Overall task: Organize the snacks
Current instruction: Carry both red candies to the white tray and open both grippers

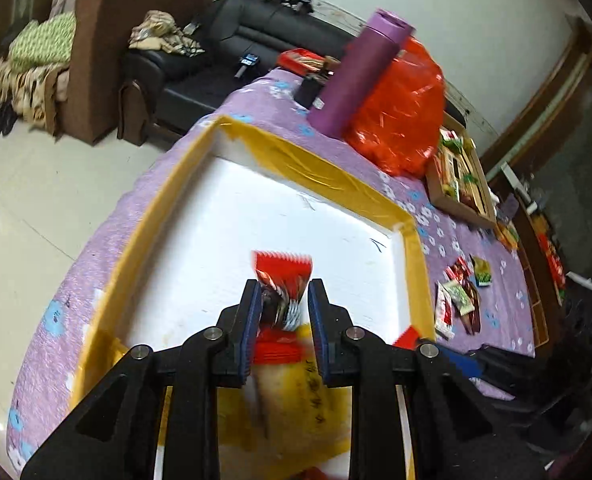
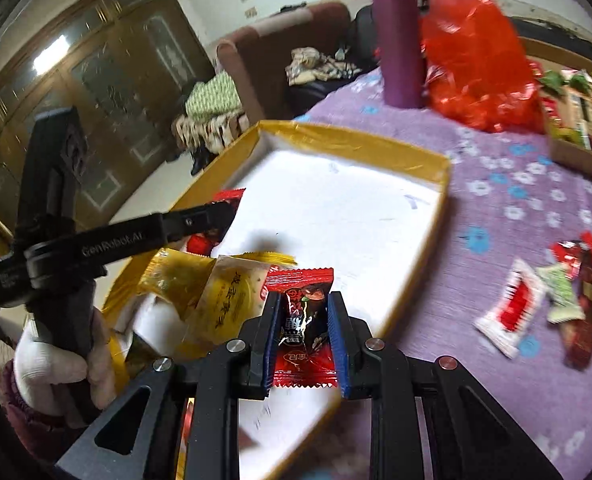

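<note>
Purple floral tablecloth [image 2: 516, 184], white yellow-rimmed tray [image 2: 356, 136]; left gripper [image 1: 284, 304] and right gripper [image 2: 302, 320] each pinching a red snack packet [image 1: 286, 276] [image 2: 302, 316] over tray; risk: slick wrappers slipping, landing outside.

Black sofa [image 1: 256, 40], brown armchair [image 1: 108, 52]

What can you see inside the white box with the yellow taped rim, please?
In the white box, yellow snack packets lie at the near corner on a mostly bare floor. Both tongs, left and right, hold red packets above it, hiding the floor beneath.
</note>
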